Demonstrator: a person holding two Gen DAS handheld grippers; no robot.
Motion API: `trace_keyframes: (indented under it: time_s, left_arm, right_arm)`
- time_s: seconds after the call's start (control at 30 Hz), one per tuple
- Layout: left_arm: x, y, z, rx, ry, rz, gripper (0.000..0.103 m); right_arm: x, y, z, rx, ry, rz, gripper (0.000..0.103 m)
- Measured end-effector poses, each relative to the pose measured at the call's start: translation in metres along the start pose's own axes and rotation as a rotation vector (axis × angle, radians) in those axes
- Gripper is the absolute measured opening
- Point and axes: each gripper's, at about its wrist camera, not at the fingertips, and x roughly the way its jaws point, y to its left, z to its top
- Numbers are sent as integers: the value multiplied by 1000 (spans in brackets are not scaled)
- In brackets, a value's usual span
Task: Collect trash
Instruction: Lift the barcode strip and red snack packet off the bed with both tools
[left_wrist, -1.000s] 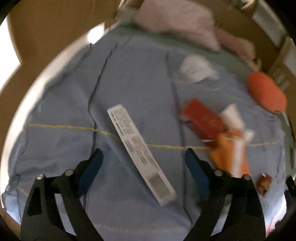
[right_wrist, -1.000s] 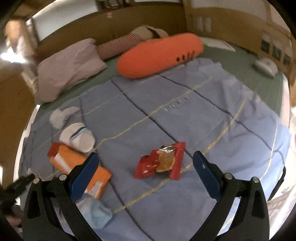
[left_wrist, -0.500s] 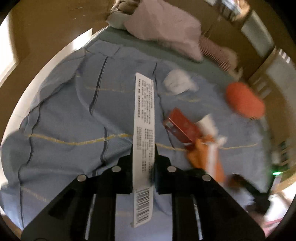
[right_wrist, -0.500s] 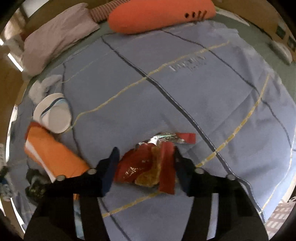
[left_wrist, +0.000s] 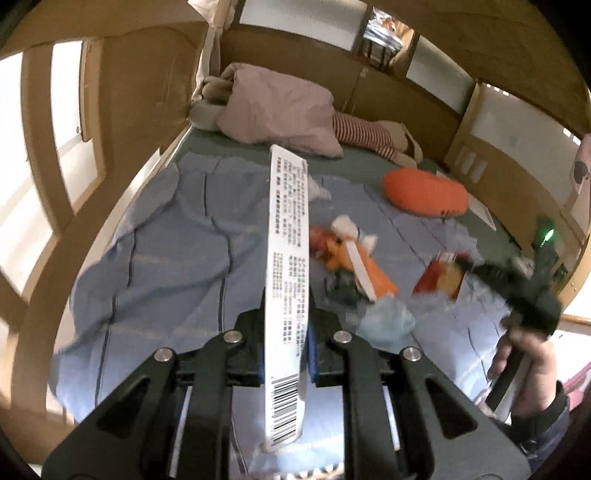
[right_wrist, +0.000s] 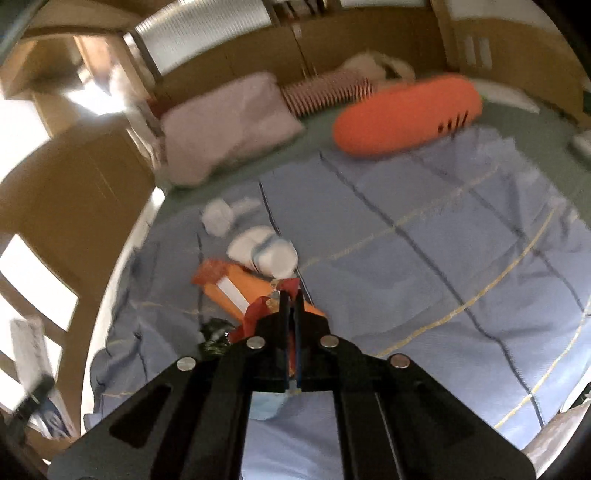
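Note:
My left gripper (left_wrist: 286, 332) is shut on a long white box (left_wrist: 288, 229) with a barcode, held up off the blue blanket (left_wrist: 177, 258). My right gripper (right_wrist: 291, 306) is shut on a crumpled red wrapper (right_wrist: 255, 317), also lifted. In the left wrist view the right gripper (left_wrist: 476, 267) shows at the right with the red wrapper (left_wrist: 436, 277) in it and a hand (left_wrist: 524, 354) behind. On the blanket lie an orange packet (right_wrist: 236, 288), a white rolled item (right_wrist: 266, 251), a white tissue (right_wrist: 218, 218), a dark wrapper (right_wrist: 214, 332) and a pale blue crumple (left_wrist: 384, 321).
An orange cushion (right_wrist: 406, 114), a pink pillow (right_wrist: 229, 129) and a striped soft toy (left_wrist: 362, 133) lie at the head of the bed. Wooden bed walls (left_wrist: 110, 110) stand on the far and left sides. The blue blanket (right_wrist: 461, 258) spreads to the right.
The left gripper shut on the white box and lifted it upright. The right gripper shut on the red wrapper and raised it. Both views have tilted up toward the headboard.

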Motion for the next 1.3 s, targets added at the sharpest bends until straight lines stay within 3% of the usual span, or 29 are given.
trace_keyframes:
  time_s: [0.1, 0.13, 0.27, 0.6, 0.67, 0.8, 1.3]
  left_arm:
    - [-18, -8, -11, 30, -18, 8, 16]
    - [-23, -11, -13, 37, -29, 12, 16]
    - [-28, -18, -25, 35, -23, 5, 16]
    - [-33, -52, -62, 126, 7, 43, 16]
    - [-34, -61, -61, 165, -15, 60, 16]
    - [-31, -60, -56, 141, -18, 66, 16]
    - [-33, -60, -52, 131, -23, 77, 16]
  right_arm:
    - [-37, 16, -2, -39, -149, 13, 3]
    - [-41, 18, -4, -47, -156, 24, 3]
    - [-50, 32, -19, -93, -73, 90, 3]
    - [-106, 73, -61, -274, -139, 39, 3]
    - [-100, 76, -62, -303, -141, 41, 3]
    - [-92, 71, -61, -299, -97, 35, 3]
    - [-83, 70, -58, -308, -76, 20, 3]
